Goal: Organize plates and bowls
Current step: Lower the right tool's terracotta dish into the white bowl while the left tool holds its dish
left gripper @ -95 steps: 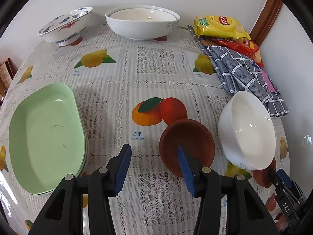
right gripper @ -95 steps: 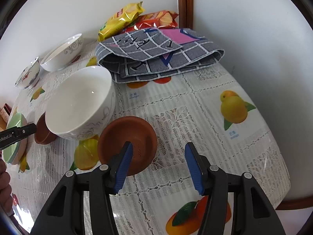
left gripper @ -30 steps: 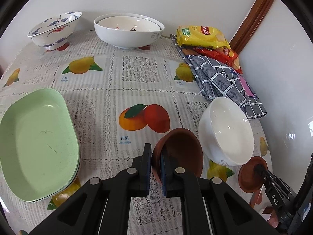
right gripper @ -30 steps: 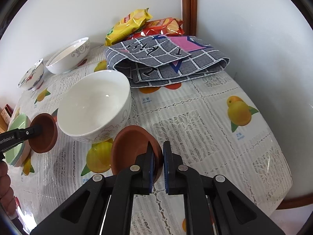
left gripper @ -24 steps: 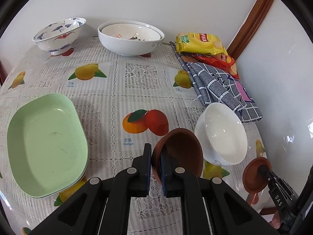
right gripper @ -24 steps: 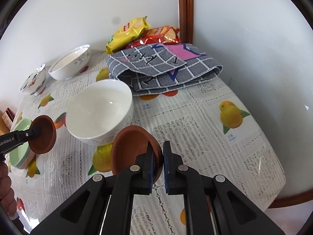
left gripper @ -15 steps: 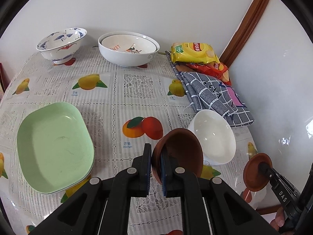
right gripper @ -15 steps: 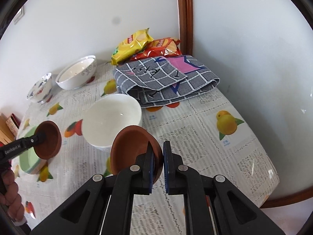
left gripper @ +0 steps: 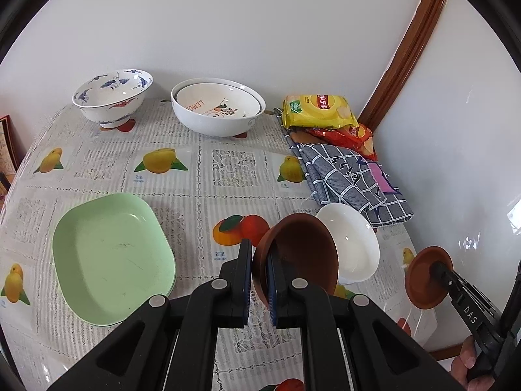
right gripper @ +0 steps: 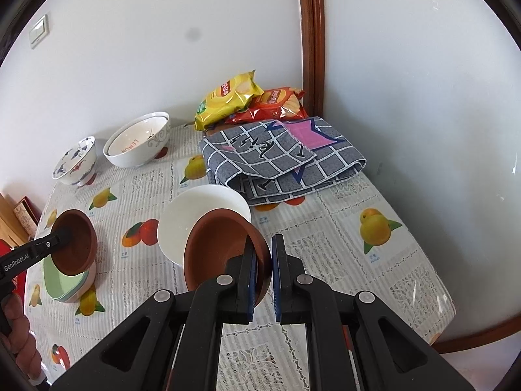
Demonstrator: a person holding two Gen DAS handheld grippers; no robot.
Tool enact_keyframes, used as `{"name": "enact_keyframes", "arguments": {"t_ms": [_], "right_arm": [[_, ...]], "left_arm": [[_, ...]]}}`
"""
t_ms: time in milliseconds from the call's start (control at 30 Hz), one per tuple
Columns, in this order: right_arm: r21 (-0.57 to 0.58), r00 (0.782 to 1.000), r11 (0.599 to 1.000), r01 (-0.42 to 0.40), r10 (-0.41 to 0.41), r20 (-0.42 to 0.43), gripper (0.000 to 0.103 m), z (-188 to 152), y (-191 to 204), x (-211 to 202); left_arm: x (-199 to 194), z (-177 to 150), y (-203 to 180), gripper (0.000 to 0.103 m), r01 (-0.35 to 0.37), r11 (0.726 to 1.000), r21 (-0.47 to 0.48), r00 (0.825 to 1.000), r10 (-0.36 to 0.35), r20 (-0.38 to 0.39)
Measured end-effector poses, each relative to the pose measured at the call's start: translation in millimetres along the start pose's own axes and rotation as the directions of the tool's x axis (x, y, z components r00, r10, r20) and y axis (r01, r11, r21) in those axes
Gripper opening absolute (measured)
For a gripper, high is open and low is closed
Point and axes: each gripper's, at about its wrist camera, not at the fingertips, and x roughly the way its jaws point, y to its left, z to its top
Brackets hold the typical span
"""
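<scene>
Both brown bowls have risen clear of the bench since the earlier frames, each pinched at its rim. Nearest, the left gripper (left gripper: 259,280) clamps one brown bowl (left gripper: 299,254), tilted on edge, above the white bowl (left gripper: 353,244); the right gripper (right gripper: 263,272) clamps the other brown bowl (right gripper: 221,247) the same way. A thin rim hold on a tilted bowl could slip, dropping it onto the white bowl. Left of them sit the stacked green plates (left gripper: 110,260); farthest, by the wall, stand the nested white bowls (left gripper: 218,110) and patterned bowl (left gripper: 112,97).
</scene>
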Motion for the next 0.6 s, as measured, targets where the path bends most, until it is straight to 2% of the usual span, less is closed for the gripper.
{"name": "enact_keyframes", "arguments": {"t_ms": [267,600], "right_arm": [[-0.03,1.0,0.999,0.014,-0.013,0.021,0.009,9.9,11.2,2.5],[-0.042,1.0,0.999,-0.02,0.019,-0.013,0.009,15.7,25.3,26.7]], "left_arm": [[-7.0,6.8,6.8,0.009,0.0,1.0,-0.014,1.0,0.001,0.025],[-1.7,10.5,21.6,0.009,-0.028,0.998,-0.047,0.999,0.029,0.019]]}}
